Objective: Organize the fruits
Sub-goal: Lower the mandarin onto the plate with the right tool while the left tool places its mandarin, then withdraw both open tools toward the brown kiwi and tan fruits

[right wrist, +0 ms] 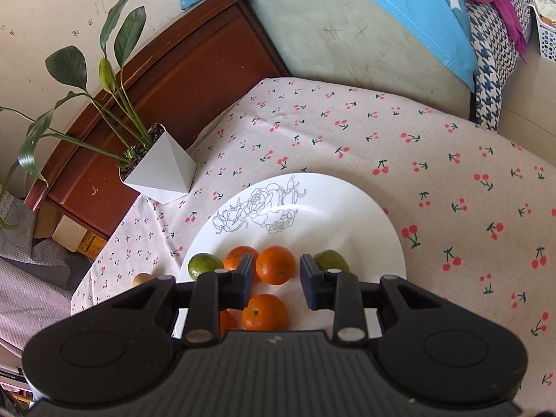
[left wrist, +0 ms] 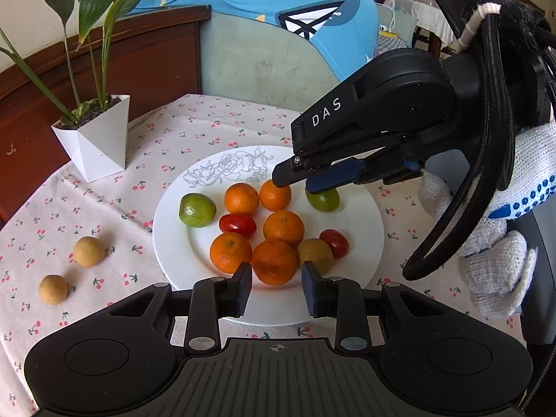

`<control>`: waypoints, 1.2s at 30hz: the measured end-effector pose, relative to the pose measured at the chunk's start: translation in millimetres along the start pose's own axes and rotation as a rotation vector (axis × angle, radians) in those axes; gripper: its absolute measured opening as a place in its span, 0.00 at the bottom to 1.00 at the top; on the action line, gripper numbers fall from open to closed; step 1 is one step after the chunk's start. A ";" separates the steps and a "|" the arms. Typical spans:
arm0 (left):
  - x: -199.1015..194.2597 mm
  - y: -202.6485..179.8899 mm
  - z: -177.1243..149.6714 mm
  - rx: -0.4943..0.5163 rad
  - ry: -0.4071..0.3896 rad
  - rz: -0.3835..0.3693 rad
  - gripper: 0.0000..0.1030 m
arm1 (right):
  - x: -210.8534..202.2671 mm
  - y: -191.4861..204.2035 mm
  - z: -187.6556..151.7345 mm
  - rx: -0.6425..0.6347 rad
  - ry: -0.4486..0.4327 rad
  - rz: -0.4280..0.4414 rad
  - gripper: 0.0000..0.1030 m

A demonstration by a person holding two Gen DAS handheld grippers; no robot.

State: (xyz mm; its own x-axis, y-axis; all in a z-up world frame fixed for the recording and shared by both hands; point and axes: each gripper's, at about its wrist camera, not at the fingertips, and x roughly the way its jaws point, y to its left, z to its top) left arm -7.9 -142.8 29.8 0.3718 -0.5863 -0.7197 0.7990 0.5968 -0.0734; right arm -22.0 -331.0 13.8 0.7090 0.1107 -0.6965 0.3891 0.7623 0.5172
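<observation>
From my left wrist camera, my left gripper [left wrist: 276, 286] hangs low over the near rim of the white plate [left wrist: 173, 243], its fingers spread apart with nothing between them; the nearest orange [left wrist: 274, 261] sits just beyond the gap. The plate holds five oranges, two green fruits, two small red tomatoes [left wrist: 237, 225] and a yellowish fruit [left wrist: 315, 254], all crowded toward its middle. My right gripper [left wrist: 295, 182] reaches in from the right above the far side of the plate, its fingers parted, with one blue pad just over the right-hand green fruit [left wrist: 325, 199]; whether it touches I cannot tell. Off the plate to the left, two tan round fruits [left wrist: 89, 251] lie on the cherry-print tablecloth [left wrist: 194, 128], near each other, and a potted plant [left wrist: 95, 139] stands behind them. From my right wrist camera, my right gripper [right wrist: 272, 279] is released and holds nothing; an orange [right wrist: 275, 264] shows between the fingers, and a green fruit [right wrist: 330, 260] sits just behind the right finger.
</observation>
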 end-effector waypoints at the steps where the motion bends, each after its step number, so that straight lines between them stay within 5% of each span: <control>1: -1.3 1.6 0.8 -0.013 -0.005 -0.006 0.29 | -0.8 0.1 0.5 0.003 -0.004 0.004 0.30; 14: -19.6 43.3 10.1 -0.212 -0.015 0.093 0.43 | 0.2 15.6 -0.3 -0.037 -0.011 0.046 0.33; 26: -58.7 95.9 12.1 -0.346 -0.020 0.277 0.50 | 4.9 58.4 -9.0 -0.174 -0.021 0.129 0.33; 36: -69.6 138.8 2.1 -0.353 0.001 0.376 0.50 | 21.7 96.9 -22.8 -0.315 -0.002 0.196 0.33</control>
State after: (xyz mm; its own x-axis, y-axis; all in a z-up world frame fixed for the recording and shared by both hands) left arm 78.1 -20.3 71.1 0.6017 -0.2953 -0.7422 0.4022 0.9148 -0.0379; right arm 17.6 -240.1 37.4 0.7537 0.2730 -0.5978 0.0456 0.8857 0.4620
